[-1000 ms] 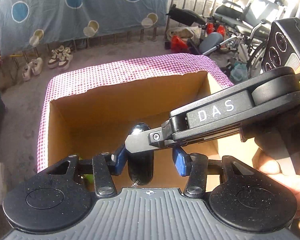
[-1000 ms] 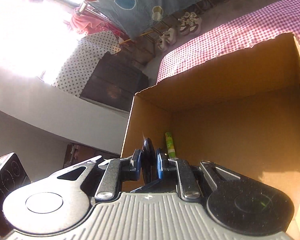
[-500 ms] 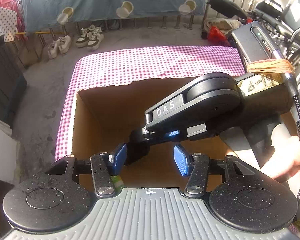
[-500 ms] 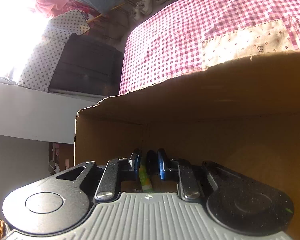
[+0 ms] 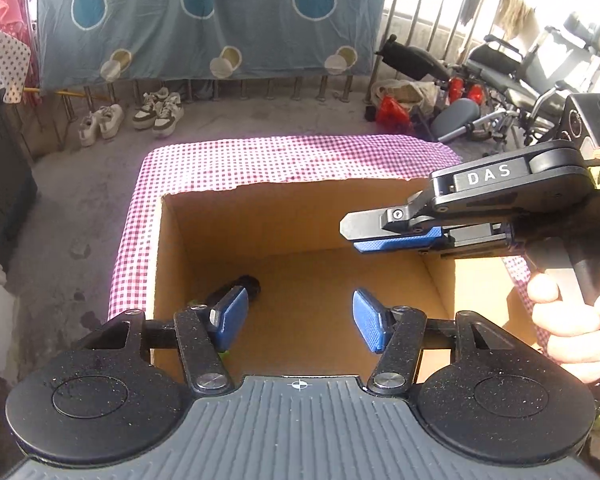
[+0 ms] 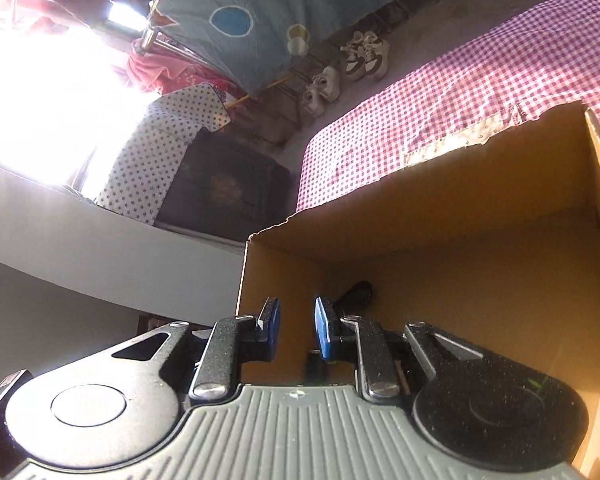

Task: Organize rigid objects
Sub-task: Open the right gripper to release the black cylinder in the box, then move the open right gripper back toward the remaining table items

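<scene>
Both grippers hang over the open brown cardboard box [image 5: 300, 220] on the pink-and-white checked cloth [image 5: 260, 160]; the left gripper [image 5: 296, 314] has just been opening, its blue pads [image 5: 230, 312] now spread wide with nothing between them; the right gripper [image 6: 296, 326], with a person's hand [image 5: 568, 320] round its handle, shows a narrow gap between its jaws and nothing pinched there; down on the box floor, near the left wall, lies the dark rounded rigid object [image 5: 246, 285], touched by neither gripper; just beside it a sliver of a green item [image 5: 224, 354] peeks out from behind the left pad, too hidden to name; so at least one object looks stowed, and that step reads as done; whether more things wait outside the box I cannot tell, since none show on the cloth in view; what is left, by my reckoning, is to fetch whatever else needs sorting
</scene>
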The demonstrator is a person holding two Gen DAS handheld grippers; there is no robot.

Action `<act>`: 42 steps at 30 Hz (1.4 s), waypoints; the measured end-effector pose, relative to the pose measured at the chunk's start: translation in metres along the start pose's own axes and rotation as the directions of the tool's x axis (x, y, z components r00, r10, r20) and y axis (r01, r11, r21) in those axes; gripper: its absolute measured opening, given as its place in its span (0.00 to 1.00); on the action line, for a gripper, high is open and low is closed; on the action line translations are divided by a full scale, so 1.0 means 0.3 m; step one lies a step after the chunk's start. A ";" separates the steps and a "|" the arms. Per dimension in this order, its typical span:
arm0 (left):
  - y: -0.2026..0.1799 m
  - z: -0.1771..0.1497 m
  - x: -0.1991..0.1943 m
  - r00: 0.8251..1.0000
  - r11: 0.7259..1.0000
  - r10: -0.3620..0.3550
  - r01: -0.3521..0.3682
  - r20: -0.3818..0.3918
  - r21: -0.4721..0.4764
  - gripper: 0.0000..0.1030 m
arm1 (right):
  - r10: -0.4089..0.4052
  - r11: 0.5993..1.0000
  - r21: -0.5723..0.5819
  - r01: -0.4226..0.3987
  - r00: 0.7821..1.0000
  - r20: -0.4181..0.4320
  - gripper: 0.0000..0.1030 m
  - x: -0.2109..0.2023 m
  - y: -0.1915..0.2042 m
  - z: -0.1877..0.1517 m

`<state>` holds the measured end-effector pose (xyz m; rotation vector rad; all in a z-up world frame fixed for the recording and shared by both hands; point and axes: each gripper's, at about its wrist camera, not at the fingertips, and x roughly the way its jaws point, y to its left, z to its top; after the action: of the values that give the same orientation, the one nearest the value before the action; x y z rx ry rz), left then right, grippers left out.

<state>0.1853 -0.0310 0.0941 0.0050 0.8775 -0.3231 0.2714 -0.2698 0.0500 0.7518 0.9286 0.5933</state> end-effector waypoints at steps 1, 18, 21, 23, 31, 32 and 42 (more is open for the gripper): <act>-0.006 -0.014 -0.029 1.000 1.000 -0.013 0.013 0.015 0.006 0.59 | 0.011 1.000 -0.012 -0.011 1.000 0.029 0.20 -0.056 0.008 -0.034; -0.180 -0.416 -0.123 0.991 0.978 -0.130 0.129 -0.002 0.164 0.78 | -0.102 0.995 0.025 0.099 0.958 0.269 0.21 -0.376 -0.114 -0.804; -0.198 -0.470 -0.101 0.991 0.976 -0.132 0.135 -0.028 0.171 0.79 | -0.125 0.992 0.032 0.121 0.961 0.245 0.21 -0.366 -0.129 -0.863; -0.212 -0.501 -0.086 0.991 0.976 -0.131 0.135 -0.038 0.169 0.79 | -0.142 0.990 0.022 0.141 0.962 0.235 0.21 -0.359 -0.125 -0.888; -0.285 -0.618 -0.027 0.993 0.968 -0.099 0.110 -0.059 0.227 0.80 | -0.183 0.983 0.016 0.184 0.959 0.215 0.32 -0.346 -0.156 -0.906; -0.290 -0.628 -0.022 0.994 0.966 -0.097 0.108 -0.057 0.234 0.80 | -0.194 0.981 0.012 0.196 0.957 0.217 0.40 -0.347 -0.160 -0.906; -0.320 -0.679 0.003 0.999 0.949 -0.041 0.031 0.025 0.312 0.74 | -0.271 0.951 -0.104 0.292 0.947 0.175 0.43 -0.254 -0.157 -0.884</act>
<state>0.0052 -0.0950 -0.0252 0.2772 0.7883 -0.4926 0.0108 -0.2717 -0.0525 0.5294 0.8236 0.3316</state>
